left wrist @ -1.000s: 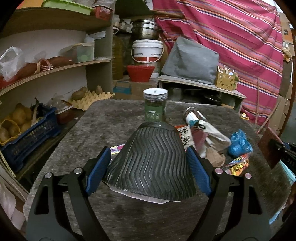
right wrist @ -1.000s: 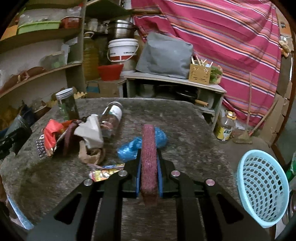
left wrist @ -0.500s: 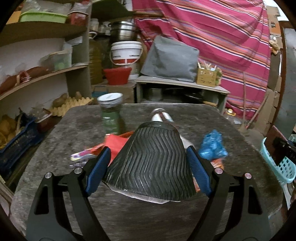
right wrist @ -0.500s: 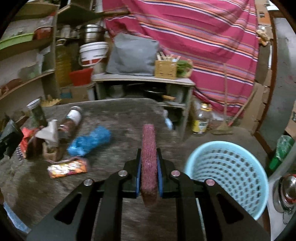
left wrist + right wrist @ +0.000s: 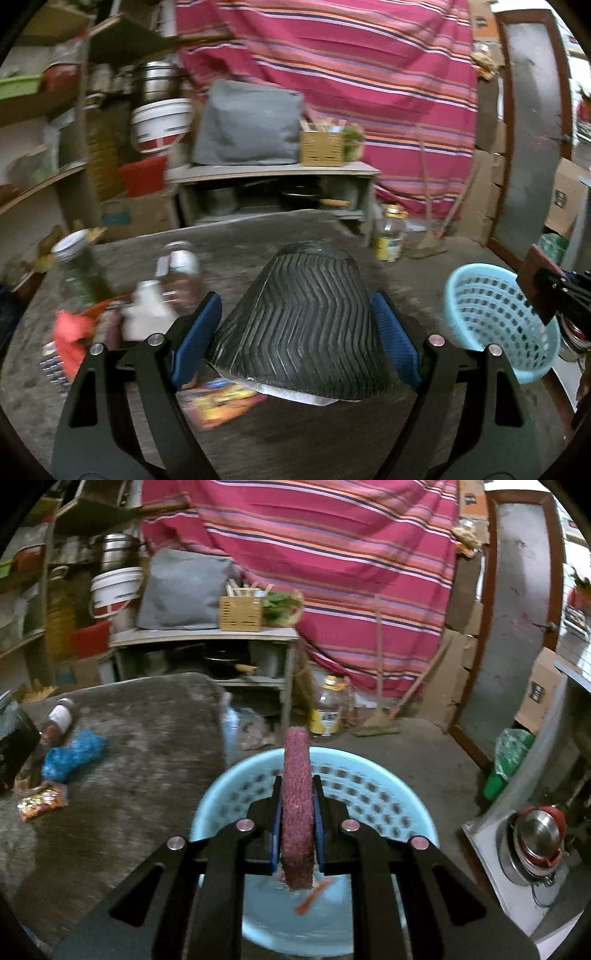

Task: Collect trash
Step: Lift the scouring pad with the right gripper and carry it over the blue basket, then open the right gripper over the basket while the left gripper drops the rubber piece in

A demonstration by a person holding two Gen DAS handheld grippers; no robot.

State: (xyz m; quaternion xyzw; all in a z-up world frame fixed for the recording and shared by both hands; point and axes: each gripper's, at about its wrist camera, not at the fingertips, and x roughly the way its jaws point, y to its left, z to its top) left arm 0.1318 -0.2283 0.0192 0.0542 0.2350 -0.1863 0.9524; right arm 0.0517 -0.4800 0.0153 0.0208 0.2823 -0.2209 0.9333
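a: two grippers are seen, each with something pinched. what is held by the left gripper [image 5: 295,325]?

b: a black ribbed cup [image 5: 299,325], upside down and wide, is clamped between the blue pads [image 5: 397,339], so the jaws are spread far but pressed on its sides. it is held above the grey table [image 5: 243,236], to the left of the blue basket [image 5: 498,321].

a: and the right gripper [image 5: 298,834]?

b: a thin maroon scouring pad [image 5: 297,805] is squeezed edge-on between nearly closed jaws. it is held directly over the blue basket [image 5: 369,786], whose rim is seen on both sides of the fingers.

a: what is left near the basket?

b: on the table, left of the basket, a crumpled blue bag [image 5: 72,755], a snack wrapper [image 5: 42,803] and a lying bottle [image 5: 57,720] are seen. from the left wrist view a standing jar [image 5: 79,273], a white lump of paper [image 5: 146,317], something red [image 5: 72,339] and the bright wrapper [image 5: 221,400] under the cup are made out, all blurred.

a: is anything inside the basket?

b: an orange scrap [image 5: 314,895] is seen on its bottom, below the pad.

a: beyond the basket?

b: a yellow-labelled bottle [image 5: 330,710] is stood on the floor, past the far rim.
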